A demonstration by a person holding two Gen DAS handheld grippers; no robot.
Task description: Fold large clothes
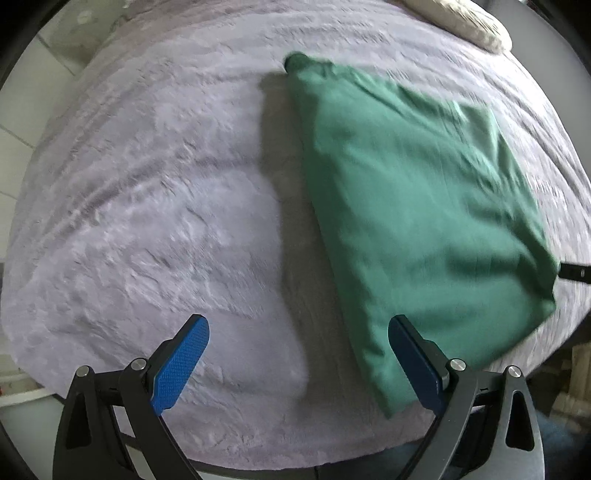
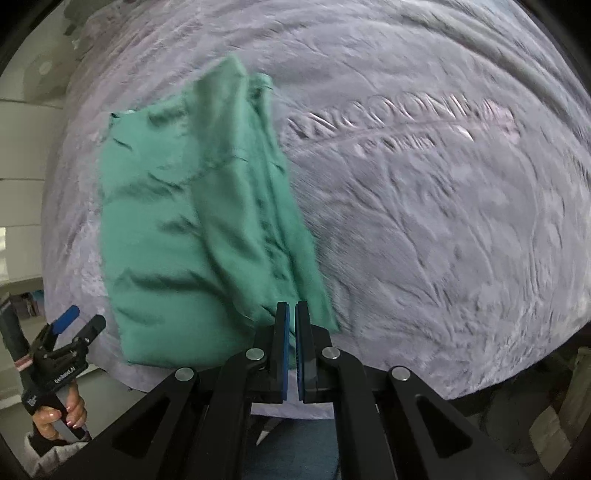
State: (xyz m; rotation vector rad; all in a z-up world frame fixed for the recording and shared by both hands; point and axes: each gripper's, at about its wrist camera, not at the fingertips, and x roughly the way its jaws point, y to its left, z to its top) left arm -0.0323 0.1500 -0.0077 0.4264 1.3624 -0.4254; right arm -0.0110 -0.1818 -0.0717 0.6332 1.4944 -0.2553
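Note:
A green garment (image 1: 413,206) lies folded into a long shape on the lilac fuzzy bed cover (image 1: 166,221). My left gripper (image 1: 295,362) is open and empty above the bed, its right finger over the garment's near edge. In the right wrist view the same garment (image 2: 192,221) is partly lifted. My right gripper (image 2: 291,325) is shut on the garment's near right corner. The left gripper (image 2: 79,321) also shows open at the lower left of that view, held by a hand.
A beige pillow (image 1: 469,22) lies at the far right corner of the bed. The bed edge and tiled floor (image 1: 22,122) are at the left. A white shelf unit (image 2: 18,184) stands beyond the bed's left side.

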